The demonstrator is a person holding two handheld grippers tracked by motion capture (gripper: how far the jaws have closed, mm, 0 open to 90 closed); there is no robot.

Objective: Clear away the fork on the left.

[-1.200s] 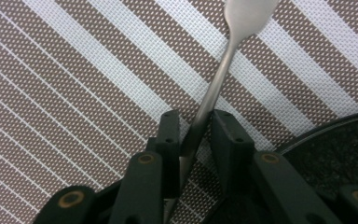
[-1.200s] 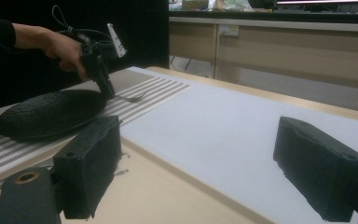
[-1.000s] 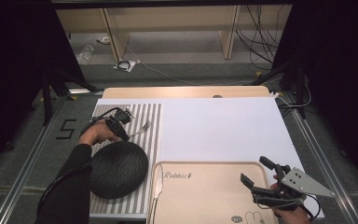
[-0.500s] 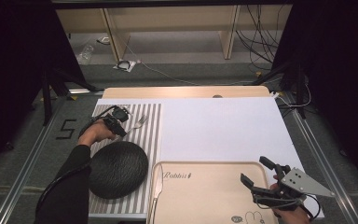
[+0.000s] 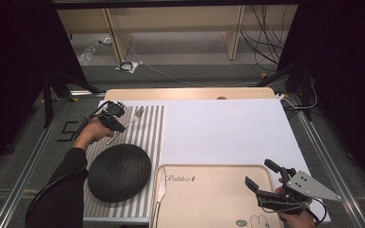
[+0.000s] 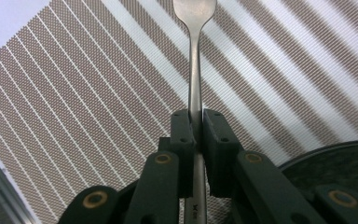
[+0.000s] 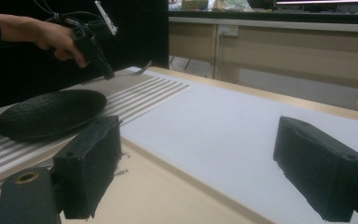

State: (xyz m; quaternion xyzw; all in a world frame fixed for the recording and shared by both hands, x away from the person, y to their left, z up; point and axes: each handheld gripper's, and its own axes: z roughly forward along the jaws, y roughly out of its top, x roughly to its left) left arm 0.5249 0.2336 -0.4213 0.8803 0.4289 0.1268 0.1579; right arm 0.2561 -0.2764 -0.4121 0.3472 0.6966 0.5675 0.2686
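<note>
While clamped by its handle in the left claw, one fork hangs over the striped placemat, long axis running from claw to tines, tines pointing away. One black plate, one tray, one knife. Right claw: apart, holding nothing.
</note>
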